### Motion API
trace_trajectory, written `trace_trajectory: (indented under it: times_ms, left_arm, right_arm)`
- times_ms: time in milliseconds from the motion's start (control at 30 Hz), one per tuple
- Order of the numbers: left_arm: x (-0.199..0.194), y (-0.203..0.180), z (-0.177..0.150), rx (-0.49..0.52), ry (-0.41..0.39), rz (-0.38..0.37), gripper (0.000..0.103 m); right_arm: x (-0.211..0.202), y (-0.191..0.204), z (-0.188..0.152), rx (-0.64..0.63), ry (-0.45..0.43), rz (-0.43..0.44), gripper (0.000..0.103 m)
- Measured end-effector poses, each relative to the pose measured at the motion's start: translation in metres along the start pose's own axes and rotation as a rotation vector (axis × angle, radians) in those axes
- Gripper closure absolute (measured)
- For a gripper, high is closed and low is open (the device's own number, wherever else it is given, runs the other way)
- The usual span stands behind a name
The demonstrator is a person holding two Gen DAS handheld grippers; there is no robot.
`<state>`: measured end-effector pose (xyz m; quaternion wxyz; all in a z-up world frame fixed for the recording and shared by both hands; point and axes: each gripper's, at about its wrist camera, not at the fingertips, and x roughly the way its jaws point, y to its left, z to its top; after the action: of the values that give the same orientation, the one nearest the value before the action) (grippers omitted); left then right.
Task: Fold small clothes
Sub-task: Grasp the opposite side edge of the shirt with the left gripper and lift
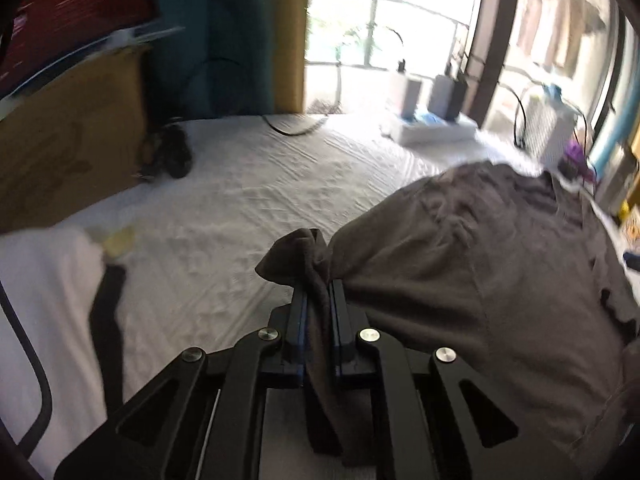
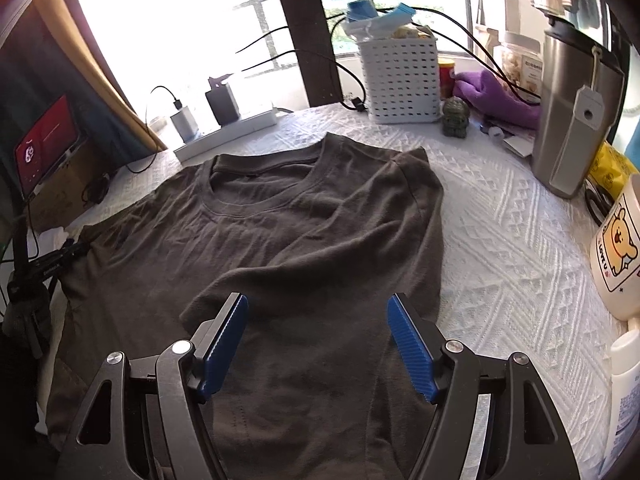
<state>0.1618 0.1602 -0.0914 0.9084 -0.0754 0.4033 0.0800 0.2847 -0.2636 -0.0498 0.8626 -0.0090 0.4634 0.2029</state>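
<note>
**Left claw has the sleeve; right claw waits open above the shirt**

Left wrist view: the left claw [image 1: 318, 280] is clamped on a bunched sleeve end of the dark grey T-shirt [image 1: 480, 272], whose body spreads to the claw's right over the white bedsheet [image 1: 224, 200]. The cloth looks light, limp and quick to crease.

Right wrist view: the right claw [image 2: 316, 304] hangs open, nothing between its blue pads [image 2: 224, 344]. The T-shirt [image 2: 304, 240] lies flat below and ahead, collar farthest away. A hem or side edge seems the safest hold; a single layer would likely slip.
</note>
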Motion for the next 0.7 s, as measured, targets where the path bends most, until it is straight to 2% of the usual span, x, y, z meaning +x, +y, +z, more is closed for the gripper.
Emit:
trace_trajectory:
  times_ms: [133, 367, 567, 700]
  left_arm:
    - [-0.024, -0.005, -0.009, -0.034, -0.053, 0.023, 0.095]
    - [-0.047, -0.038, -0.002, 0.037, -0.121, 0.062, 0.095]
    - [-0.052, -0.084, 0.009, 0.140, -0.135, 0.010, 0.095]
    - [-0.036, -0.117, 0.009, 0.221, -0.091, -0.044, 0.095]
  right_arm:
    - [-0.002, 0.000, -0.002, -0.001, -0.004, 0.003, 0.029]
    - [-0.013, 0.001, -0.006, -0.006, -0.031, 0.024, 0.029]
    - [-0.022, -0.003, -0.016, 0.010, -0.050, 0.048, 0.029]
    - [-0.023, -0.014, -0.024, 0.038, -0.048, 0.053, 0.029]
